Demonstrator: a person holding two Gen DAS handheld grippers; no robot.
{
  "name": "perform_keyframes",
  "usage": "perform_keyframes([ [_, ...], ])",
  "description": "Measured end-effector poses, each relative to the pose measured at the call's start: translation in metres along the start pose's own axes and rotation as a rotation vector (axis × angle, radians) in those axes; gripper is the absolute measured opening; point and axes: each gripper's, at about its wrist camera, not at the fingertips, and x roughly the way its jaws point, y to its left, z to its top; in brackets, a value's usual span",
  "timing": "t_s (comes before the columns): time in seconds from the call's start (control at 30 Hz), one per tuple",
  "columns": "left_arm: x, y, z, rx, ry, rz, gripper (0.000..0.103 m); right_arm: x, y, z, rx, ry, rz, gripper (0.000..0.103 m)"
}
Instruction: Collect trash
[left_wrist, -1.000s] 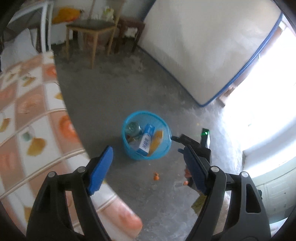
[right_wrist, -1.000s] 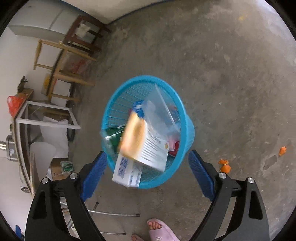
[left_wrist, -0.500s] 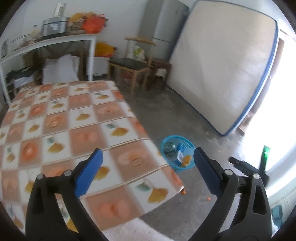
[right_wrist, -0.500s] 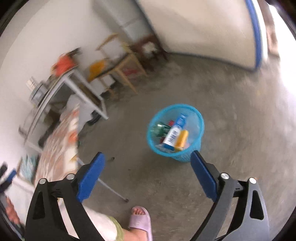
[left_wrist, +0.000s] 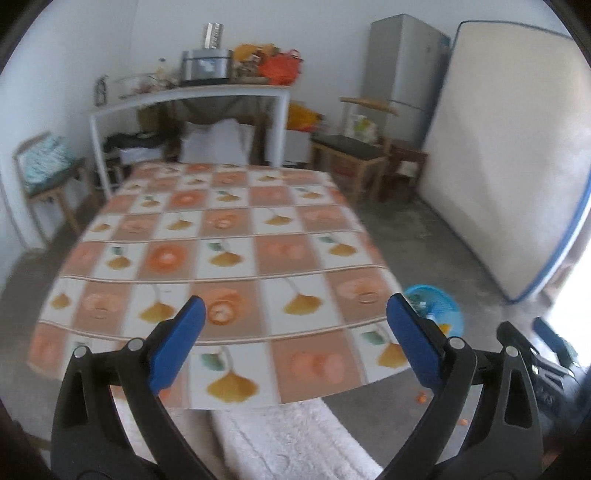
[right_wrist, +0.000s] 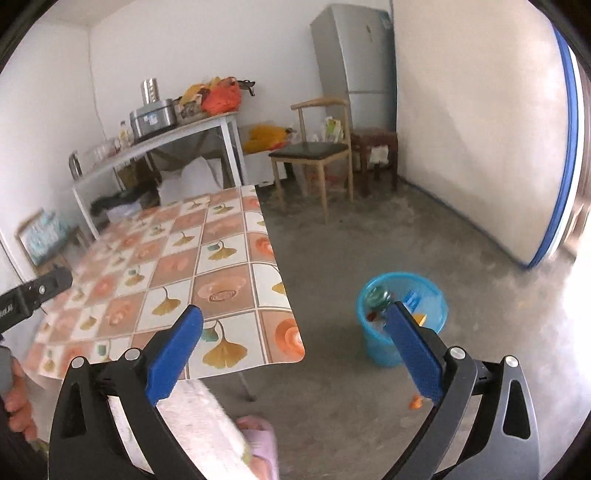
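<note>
A: Where is the trash?

B: In the blue mesh bin (right_wrist: 402, 321), standing on the grey concrete floor (right_wrist: 369, 236) just off the table's near right corner. Inside: a blue carton, something orange, a greenish crumpled item. Contents too small to name further. In the left wrist view the bin (left_wrist: 441, 308) is half hidden behind the right-side blue pad.

A: Anything loose on the floor?

B: Small orange scraps (right_wrist: 415, 403) near the bin, on the near side. Same kind of bits at lower right of the left view (left_wrist: 421, 398).

A: Grippers?

B: Left gripper (left_wrist: 295, 332): jaws spread wide, nothing between the pads, only tablecloth seen past them. It widened a moment ago, then levelled off. Right gripper (right_wrist: 295, 339): jaws also wide apart and have just been opening further; nothing between them. Table corner and floor show through the gap.

A: Table?

B: Table (left_wrist: 229, 236) under an orange-and-white checked cloth with leaf and flower prints. Top bare. A white fuzzy garment (left_wrist: 291, 443) sits below its near edge; a pink slipper (right_wrist: 260, 439) shows in the right view.

A: Surroundings?

B: Wooden chair (right_wrist: 314, 151) with dark seat, grey fridge (right_wrist: 354, 62), a mattress (right_wrist: 480, 122) with blue edging leaning on the wall, a white side table (left_wrist: 192, 99) loaded with a metal pot and bags.
</note>
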Motion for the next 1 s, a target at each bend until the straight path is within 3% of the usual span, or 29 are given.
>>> perform_keyframes([
  [0.13, -0.003, 0.001, 0.001, -0.039, 0.010, 0.027, 0.095, -0.010, 0.021, -0.003, -0.062, -0.030, -0.039, 0.097],
  [0.27, 0.002, -0.002, -0.007, -0.068, 0.026, 0.030, 0.095, -0.005, 0.028, -0.006, -0.080, 0.015, -0.114, 0.097],
  [0.53, 0.023, -0.025, -0.033, 0.007, 0.146, 0.043, 0.095, 0.004, 0.010, -0.023, -0.006, 0.096, -0.215, 0.097],
  [1.0, 0.034, -0.040, -0.041, 0.069, 0.201, 0.056, 0.095, 0.014, -0.009, -0.036, 0.070, 0.160, -0.248, 0.097],
])
